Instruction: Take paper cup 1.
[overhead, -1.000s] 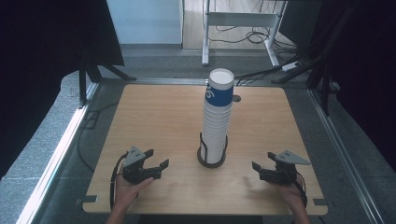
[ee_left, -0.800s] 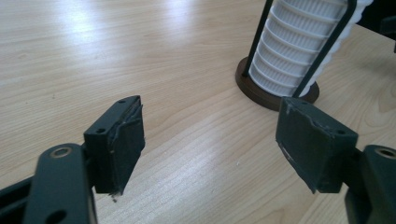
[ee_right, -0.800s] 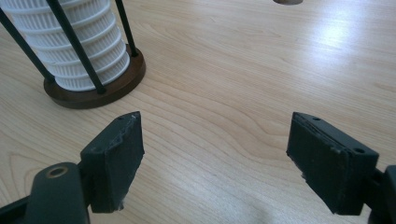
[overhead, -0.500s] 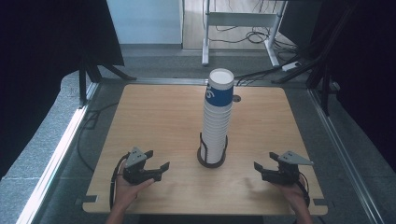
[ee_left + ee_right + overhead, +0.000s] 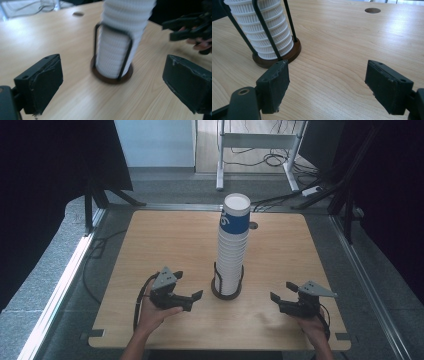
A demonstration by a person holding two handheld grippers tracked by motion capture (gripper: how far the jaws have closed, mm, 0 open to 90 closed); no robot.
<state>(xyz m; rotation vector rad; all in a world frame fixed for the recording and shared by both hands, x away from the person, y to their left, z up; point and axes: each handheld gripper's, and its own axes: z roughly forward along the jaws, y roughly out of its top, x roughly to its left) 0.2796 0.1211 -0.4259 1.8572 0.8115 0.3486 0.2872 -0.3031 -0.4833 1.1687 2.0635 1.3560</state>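
**Both grippers empty, flanking the cup stack**

Nearest me, two hands come up from the bottom edge of the high view. My left gripper (image 5: 192,296) sits low over the table, just left of the stack, jaws pointed toward it. Its jaws have just been opening and now stand wide apart. In the left gripper view I see bare wood between the two black pads (image 5: 41,81) and nothing gripped or touched; the holder lies beyond them, roughly on the centre line. That view is blurred.

My right gripper (image 5: 278,299) is on the other side of the stack, a little farther from it, also aimed inward. Its jaws have just been closing a little, yet a clear gap remains. In the right gripper view only table grain lies between them, nothing held. The holder's base is just past the left-hand jaw in that view, apart from it.

Between the two grippers: the stack of cups (image 5: 231,255), white ribbed paper cups nested tall, upright, the top cup carrying a blue band. It stands in a wire holder (image 5: 218,284) with a dark round base, resting near the middle of the table, toward my side.

The table (image 5: 170,235) is light wood, with a small round hole (image 5: 253,226) behind the stack.

Farther out: grey floor, metal rails along both sides, dark curtains left and right, a white metal frame (image 5: 260,140) with loose cables at the back.
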